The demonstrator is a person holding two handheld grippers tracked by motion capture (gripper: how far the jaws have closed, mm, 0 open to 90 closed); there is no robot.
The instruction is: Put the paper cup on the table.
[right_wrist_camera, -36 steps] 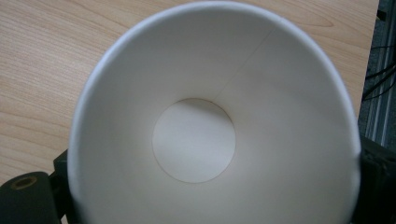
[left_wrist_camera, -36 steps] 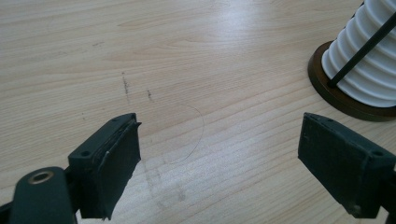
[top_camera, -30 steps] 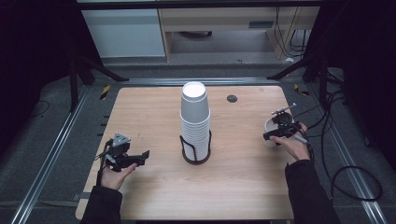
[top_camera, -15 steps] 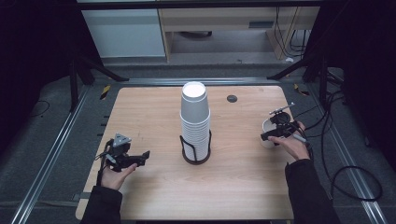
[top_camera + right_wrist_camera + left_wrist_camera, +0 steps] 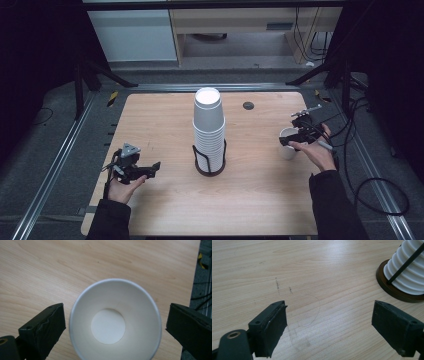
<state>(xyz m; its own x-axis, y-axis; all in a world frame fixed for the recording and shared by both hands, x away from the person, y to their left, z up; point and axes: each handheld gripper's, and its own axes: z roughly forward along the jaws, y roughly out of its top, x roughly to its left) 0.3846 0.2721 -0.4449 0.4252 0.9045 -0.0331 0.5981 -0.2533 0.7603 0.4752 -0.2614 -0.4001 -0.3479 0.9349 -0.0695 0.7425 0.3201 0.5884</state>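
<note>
Cup [image 5: 115,325] upright between wide right gripper [image 5: 300,131] jaws, untouched (near rim cut off); left gripper [image 5: 134,169] jaws wide, empty

A single white paper cup [image 5: 288,143] is seen standing upright, mouth up and empty, on the wooden table [image 5: 165,125] near its right edge. A tall stack of white cups [image 5: 209,128], nested upside down, is held in a black wire holder [image 5: 209,161] at the table's middle, well apart from it.

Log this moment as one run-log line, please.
right gripper: open, jaws either side of upright paper cup | left gripper: open over bare table | cup stack: in holder, untouched
</note>
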